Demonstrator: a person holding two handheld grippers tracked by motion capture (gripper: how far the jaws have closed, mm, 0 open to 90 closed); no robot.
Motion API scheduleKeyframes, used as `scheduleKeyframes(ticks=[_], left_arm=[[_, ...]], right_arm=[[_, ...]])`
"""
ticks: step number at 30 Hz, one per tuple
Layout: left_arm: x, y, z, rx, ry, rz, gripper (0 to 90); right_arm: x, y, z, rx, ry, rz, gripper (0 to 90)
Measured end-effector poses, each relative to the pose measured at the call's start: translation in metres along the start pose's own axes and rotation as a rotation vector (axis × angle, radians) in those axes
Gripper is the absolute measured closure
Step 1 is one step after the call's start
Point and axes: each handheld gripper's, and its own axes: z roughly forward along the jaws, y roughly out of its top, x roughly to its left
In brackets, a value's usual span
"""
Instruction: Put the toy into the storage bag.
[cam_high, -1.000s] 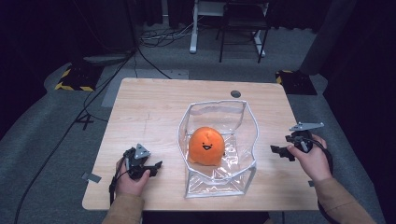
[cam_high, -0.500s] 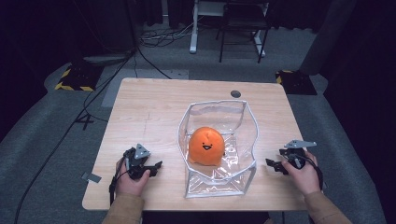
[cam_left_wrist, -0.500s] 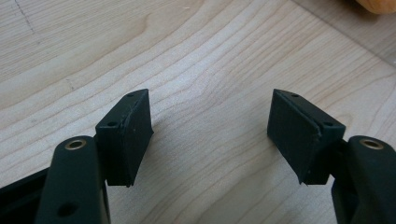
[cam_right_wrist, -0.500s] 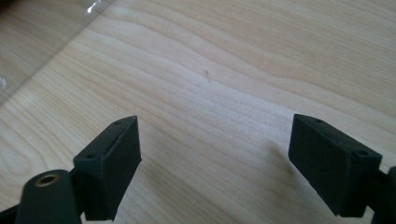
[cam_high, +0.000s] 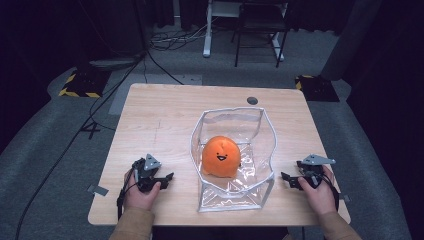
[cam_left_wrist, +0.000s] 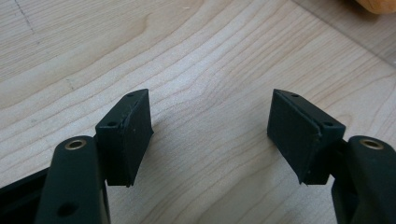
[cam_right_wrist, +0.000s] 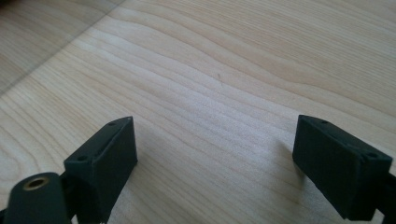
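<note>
High view: a person is sitting at the near side of a wooden table (cam_high: 165, 120), holding tongs in each hand. In the middle of the table a clear plastic bag (cam_high: 235, 150) is standing open, and an orange plush toy (cam_high: 220, 156) with a smiling face is sitting inside it. The left tongs (cam_high: 162, 178) are resting low on the table, to the left of the bag and a little apart from it. The right tongs (cam_high: 288, 179) are resting low too, just to the right of the bag. Both are pointing in toward the bag.

In the left gripper view the left tongs (cam_left_wrist: 210, 126) are standing wide with nothing between them, just bare wood. In the right gripper view the right tongs (cam_right_wrist: 215, 154) are also standing wide and holding nothing.

It looks like the work on the toy and the bag is at a pause. For the next move, one pair of tongs would need to lift, reach over the bag's rim and close gently on the soft toy or on the thin bag wall.
</note>
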Motion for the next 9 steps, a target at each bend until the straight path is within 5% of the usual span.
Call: scheduleKeyframes(ticks=[9], left_arm=[[-0.0001,-0.0001,-0.0001,0.001,0.002,0.001,30.9]], right_arm=[[0.0002,-0.0002,0.0002,-0.003,0.000,0.001,13.9]])
